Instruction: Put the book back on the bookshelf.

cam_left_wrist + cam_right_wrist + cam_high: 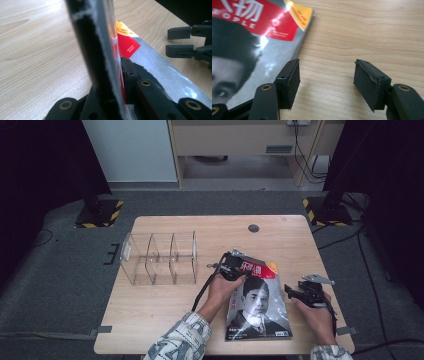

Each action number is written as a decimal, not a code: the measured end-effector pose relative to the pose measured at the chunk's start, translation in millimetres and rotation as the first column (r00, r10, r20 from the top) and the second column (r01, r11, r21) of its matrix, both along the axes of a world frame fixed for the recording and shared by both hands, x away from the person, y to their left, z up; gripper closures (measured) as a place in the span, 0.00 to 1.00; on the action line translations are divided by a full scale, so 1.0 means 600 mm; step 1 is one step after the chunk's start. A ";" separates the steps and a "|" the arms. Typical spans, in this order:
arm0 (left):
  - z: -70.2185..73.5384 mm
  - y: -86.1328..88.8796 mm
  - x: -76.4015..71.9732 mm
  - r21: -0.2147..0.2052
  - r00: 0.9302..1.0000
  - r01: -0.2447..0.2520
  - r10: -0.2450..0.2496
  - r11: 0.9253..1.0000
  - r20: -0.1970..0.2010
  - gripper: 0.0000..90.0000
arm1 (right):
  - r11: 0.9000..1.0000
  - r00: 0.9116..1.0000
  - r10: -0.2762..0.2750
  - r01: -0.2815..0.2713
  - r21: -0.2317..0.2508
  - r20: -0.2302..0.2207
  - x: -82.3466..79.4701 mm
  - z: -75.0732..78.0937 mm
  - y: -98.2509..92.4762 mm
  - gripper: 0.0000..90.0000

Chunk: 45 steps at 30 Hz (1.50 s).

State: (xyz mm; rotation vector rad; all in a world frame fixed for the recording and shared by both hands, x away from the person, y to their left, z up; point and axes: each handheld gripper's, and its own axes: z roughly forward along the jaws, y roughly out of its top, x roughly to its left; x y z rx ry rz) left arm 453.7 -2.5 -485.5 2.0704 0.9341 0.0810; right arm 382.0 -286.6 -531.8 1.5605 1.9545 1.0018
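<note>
Pale wooden table bears a magazine, its top edge pinched by the left gripper, while the right gripper stands spread beside it.

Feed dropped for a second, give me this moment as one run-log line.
left gripper: shut on magazine top edge | right gripper: open, fingers bare, beside magazine's right edge | clear organizer: empty, left on table

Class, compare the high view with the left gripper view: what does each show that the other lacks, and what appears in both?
High view alone: the clear acrylic organizer, the person's hands and patterned sleeve, and the floor beyond the table. Left gripper view alone: the left tool seen close, clamped on the magazine's edge. Shared: the magazine, the wooden table and the right tool, standing open.
</note>
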 end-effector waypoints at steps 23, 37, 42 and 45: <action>0.060 0.048 -0.029 -0.092 0.998 0.011 -0.006 0.996 0.059 0.96 | 0.995 1.000 -0.017 0.016 -0.097 -0.008 0.002 -0.010 0.001 0.31; 0.090 0.059 -0.038 -0.130 0.996 0.010 0.002 0.992 0.090 0.96 | 0.996 1.000 -0.015 0.015 -0.093 -0.008 0.002 -0.010 0.004 0.31; 0.100 0.062 -0.040 -0.151 0.995 0.019 -0.004 0.988 0.102 0.96 | 0.995 1.000 -0.012 0.011 -0.095 -0.009 0.002 -0.010 0.005 0.31; 0.107 0.062 -0.044 -0.156 0.994 0.027 -0.010 0.987 0.109 0.96 | 0.995 1.000 -0.006 0.005 -0.095 -0.009 0.002 -0.009 0.005 0.31</action>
